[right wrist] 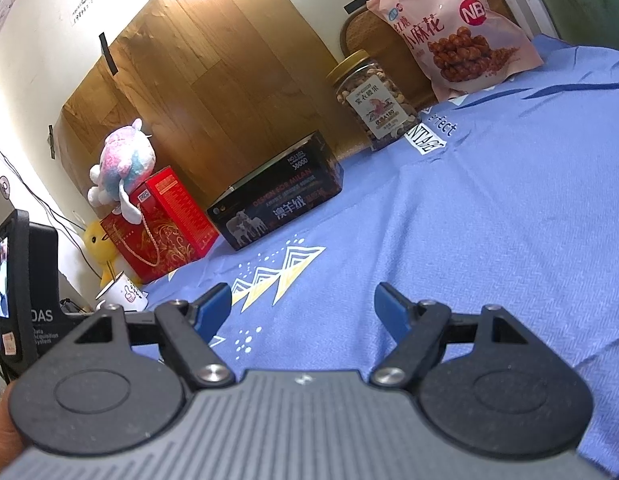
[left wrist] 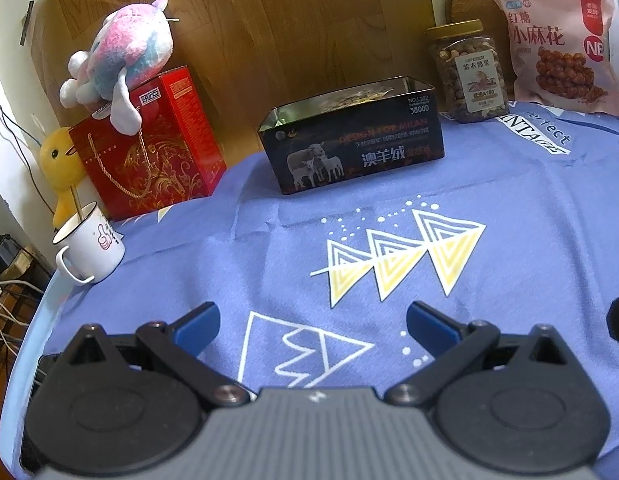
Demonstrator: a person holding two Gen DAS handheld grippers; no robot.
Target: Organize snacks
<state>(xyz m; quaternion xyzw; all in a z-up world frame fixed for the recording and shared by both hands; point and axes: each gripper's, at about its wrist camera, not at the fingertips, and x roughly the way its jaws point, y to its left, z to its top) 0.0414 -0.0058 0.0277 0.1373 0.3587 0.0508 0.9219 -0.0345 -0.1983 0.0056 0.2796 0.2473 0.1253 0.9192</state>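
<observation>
An open black tin box (left wrist: 351,142) with sheep printed on it stands at the back of the blue cloth, with snack packets inside; it also shows in the right wrist view (right wrist: 277,206). A clear jar of nuts with a gold lid (left wrist: 465,72) (right wrist: 369,98) stands to its right. A pink snack bag (left wrist: 559,46) (right wrist: 453,28) leans against the wall further right. My left gripper (left wrist: 313,326) is open and empty above the cloth, well in front of the box. My right gripper (right wrist: 303,306) is open and empty, low over the cloth.
A red gift box (left wrist: 149,148) (right wrist: 157,224) with a plush toy (left wrist: 121,60) on top stands at the back left. A white mug (left wrist: 89,246) (right wrist: 123,292) and a yellow duck toy (left wrist: 61,160) are near the table's left edge. A black device (right wrist: 17,288) is at far left.
</observation>
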